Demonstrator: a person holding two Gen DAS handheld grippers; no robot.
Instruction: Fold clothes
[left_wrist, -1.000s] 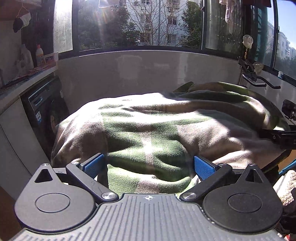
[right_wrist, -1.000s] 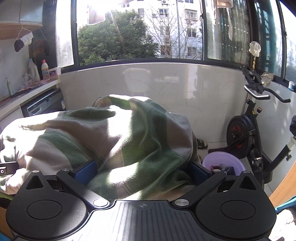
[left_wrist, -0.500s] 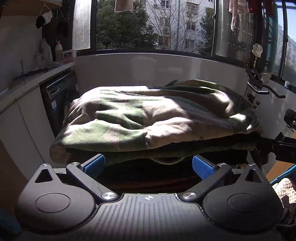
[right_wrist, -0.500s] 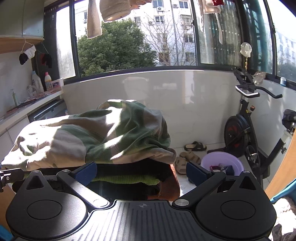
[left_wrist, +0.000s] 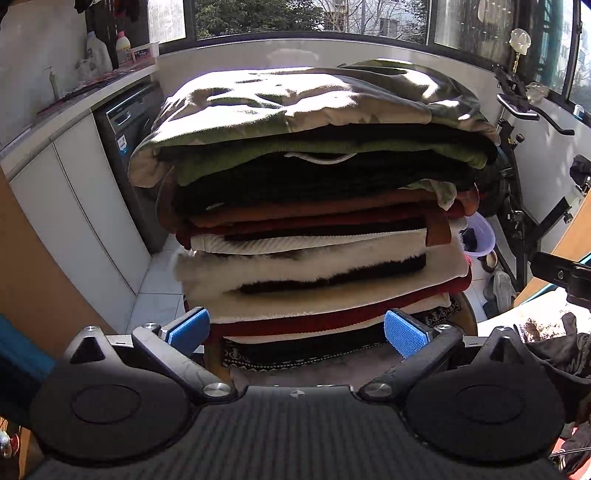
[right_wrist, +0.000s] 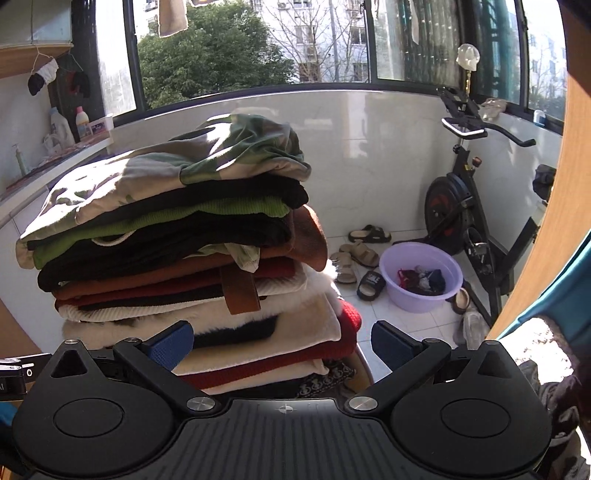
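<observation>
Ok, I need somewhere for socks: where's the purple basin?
In the right wrist view, the purple basin sits on the tiled floor, right of the clothes stack, beside the exercise bike.

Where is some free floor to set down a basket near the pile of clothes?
Bare white tiles lie left of the clothes stack, between it and the white cabinets. The floor right of the stack is crowded: sandals, the purple basin, then the exercise bike. Both grippers are open and away from the stack.

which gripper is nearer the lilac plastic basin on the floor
Right. The right gripper faces the stack's right corner with the lilac plastic basin just beyond; the left gripper fronts the stack, basin mostly hidden.
</observation>
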